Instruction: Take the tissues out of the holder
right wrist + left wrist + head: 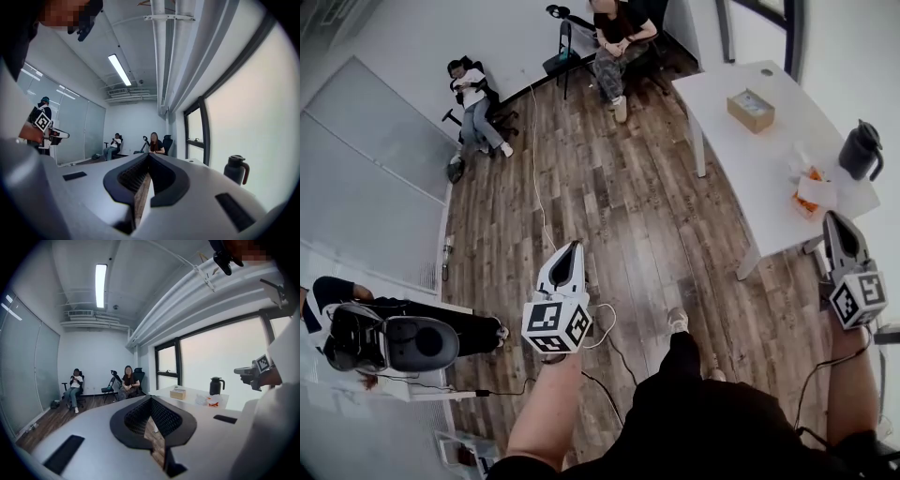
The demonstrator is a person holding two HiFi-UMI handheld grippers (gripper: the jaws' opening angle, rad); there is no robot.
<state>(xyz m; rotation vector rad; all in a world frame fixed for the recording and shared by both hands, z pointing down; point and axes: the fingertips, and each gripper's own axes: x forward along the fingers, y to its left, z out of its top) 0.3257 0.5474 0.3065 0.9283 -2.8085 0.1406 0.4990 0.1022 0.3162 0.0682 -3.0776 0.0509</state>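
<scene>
The tissue holder (751, 110) is a tan box with a pale top, standing on the white table (741, 150) at the upper right of the head view. It also shows small and far off in the left gripper view as the tissue holder (177, 393). Both grippers are held in the air well short of the table, over the wood floor. My left gripper (574, 246) points away from me, jaws together, nothing in them (151, 398). My right gripper (832, 217) hangs near the table's near corner, also shut and empty (149, 156).
A dark kettle (861, 150) and an orange-and-white packet (812, 193) sit at the table's near end. Two people sit on chairs (478, 103) at the far wall. A cable (539, 202) runs across the floor. Another person (356, 328) is at the left.
</scene>
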